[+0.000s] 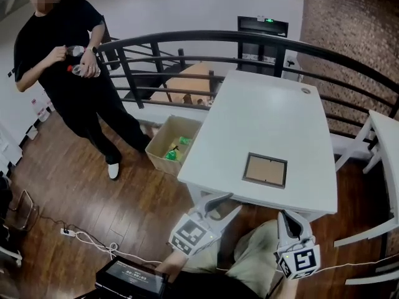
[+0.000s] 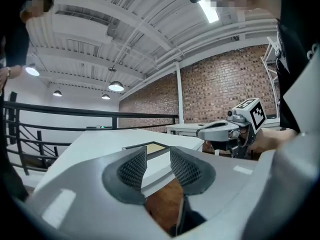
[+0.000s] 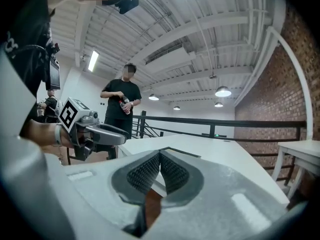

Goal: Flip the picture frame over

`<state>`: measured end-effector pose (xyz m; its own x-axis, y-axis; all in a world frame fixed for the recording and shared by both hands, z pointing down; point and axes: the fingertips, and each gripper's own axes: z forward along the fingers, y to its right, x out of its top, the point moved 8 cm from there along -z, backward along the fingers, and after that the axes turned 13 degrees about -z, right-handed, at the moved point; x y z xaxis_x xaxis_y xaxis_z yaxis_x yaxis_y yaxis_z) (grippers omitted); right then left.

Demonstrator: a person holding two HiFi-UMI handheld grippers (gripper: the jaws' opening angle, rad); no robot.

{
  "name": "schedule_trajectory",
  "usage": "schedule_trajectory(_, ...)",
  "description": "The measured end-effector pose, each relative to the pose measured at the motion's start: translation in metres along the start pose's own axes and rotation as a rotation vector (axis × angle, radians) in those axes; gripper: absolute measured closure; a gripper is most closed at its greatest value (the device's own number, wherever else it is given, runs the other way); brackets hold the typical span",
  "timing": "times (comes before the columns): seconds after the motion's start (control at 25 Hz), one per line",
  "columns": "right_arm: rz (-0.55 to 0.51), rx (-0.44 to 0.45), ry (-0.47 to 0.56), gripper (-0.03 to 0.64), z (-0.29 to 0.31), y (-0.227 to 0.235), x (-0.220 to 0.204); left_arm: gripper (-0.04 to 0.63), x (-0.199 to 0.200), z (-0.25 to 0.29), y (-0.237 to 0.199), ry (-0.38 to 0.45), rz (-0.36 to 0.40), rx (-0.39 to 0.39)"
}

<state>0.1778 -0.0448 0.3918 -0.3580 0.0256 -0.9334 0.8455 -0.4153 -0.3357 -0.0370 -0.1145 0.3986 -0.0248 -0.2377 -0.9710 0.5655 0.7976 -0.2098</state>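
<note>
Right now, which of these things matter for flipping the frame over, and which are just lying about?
For the job: picture frame, the table under it, left gripper (open), right gripper (shut).
Lying about: cardboard box, power strip on the floor, bystander.

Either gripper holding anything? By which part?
Nothing held. Left gripper: jaws apart, empty. Right gripper: jaws shut on nothing. The dark-rimmed rectangular picture frame lies untouched on the white table.

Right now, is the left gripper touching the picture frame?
Apart. The head view shows the left gripper at the near edge of the table, a bare strip separating it from the picture frame.
</note>
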Motion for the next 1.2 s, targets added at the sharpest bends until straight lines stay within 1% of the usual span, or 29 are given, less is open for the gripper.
schedule_trajectory(0.04,0.004,0.005,-0.01,0.621,0.004,0.002,-0.002,0.439,-0.001,0.003,-0.005,-0.013,-0.005,0.008)
schedule_trajectory(0.2,0.015,0.003,-0.051,0.566,0.018,0.015,-0.005,0.419,0.003,0.017,-0.017,-0.049,-0.018,0.015)
schedule_trajectory(0.28,0.02,-0.003,-0.08,0.543,0.026,0.025,-0.008,0.407,0.005,0.027,-0.023,-0.086,-0.022,0.016)
schedule_trajectory(0.4,0.021,0.014,-0.142,0.512,0.04,0.034,-0.012,0.357,0.004,0.043,-0.031,-0.211,0.014,0.045)
schedule_trajectory(0.48,0.019,0.034,-0.201,0.497,0.048,0.039,-0.016,0.332,0.001,0.052,-0.033,-0.298,0.043,0.07)
schedule_trajectory(0.52,0.016,0.047,-0.235,0.491,0.052,0.041,-0.019,0.324,0.001,0.056,-0.034,-0.329,0.051,0.08)
schedule_trajectory(0.64,0.02,0.083,-0.321,0.474,0.066,0.045,-0.027,0.324,-0.001,0.067,-0.039,-0.396,0.043,0.09)
schedule_trajectory(0.84,0.052,0.125,-0.417,0.449,0.079,0.049,-0.036,0.319,-0.005,0.078,-0.043,-0.509,0.046,0.088)
schedule_trajectory(1.0,0.074,0.179,-0.499,0.446,0.085,0.054,-0.038,0.319,-0.003,0.085,-0.042,-0.607,0.094,0.051)
schedule_trajectory(1.12,0.078,0.246,-0.569,0.446,0.09,0.054,-0.038,0.319,0.0,0.09,-0.045,-0.648,0.1,0.033)
schedule_trajectory(1.2,0.081,0.276,-0.593,0.446,0.093,0.055,-0.036,0.318,0.001,0.093,-0.046,-0.672,0.1,0.021)
